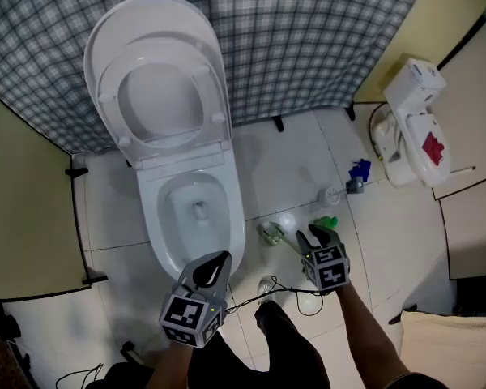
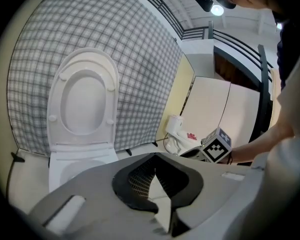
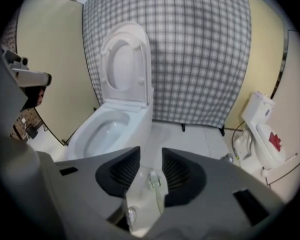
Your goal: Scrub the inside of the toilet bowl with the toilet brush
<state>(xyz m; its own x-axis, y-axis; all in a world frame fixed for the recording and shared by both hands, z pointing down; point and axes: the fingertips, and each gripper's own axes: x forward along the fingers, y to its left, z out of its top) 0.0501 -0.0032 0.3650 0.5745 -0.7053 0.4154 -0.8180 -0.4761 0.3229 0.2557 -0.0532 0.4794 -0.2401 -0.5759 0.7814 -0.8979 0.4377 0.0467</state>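
Observation:
The white toilet stands with seat and lid [image 1: 158, 79] raised, and its bowl [image 1: 196, 209] is open with water at the bottom. My left gripper [image 1: 217, 262] hovers at the bowl's near rim, shut with nothing in it [image 2: 155, 157]. My right gripper [image 1: 309, 233] hangs over the floor to the right of the toilet, open [image 3: 151, 153]. Through its gap a small white and green thing [image 3: 157, 180] shows on the tiles, untouched. A white round-headed, brush-like thing [image 1: 334, 194] with a blue end [image 1: 359, 170] lies on the floor further right.
A green object [image 1: 326, 223] and a clear one [image 1: 270, 233] lie on the tiles by my right gripper. A second white fixture [image 1: 413, 124] stands at the right. A checked curtain [image 1: 308, 39] hangs behind the toilet. A black cable [image 1: 292, 290] runs along the floor near the person's leg.

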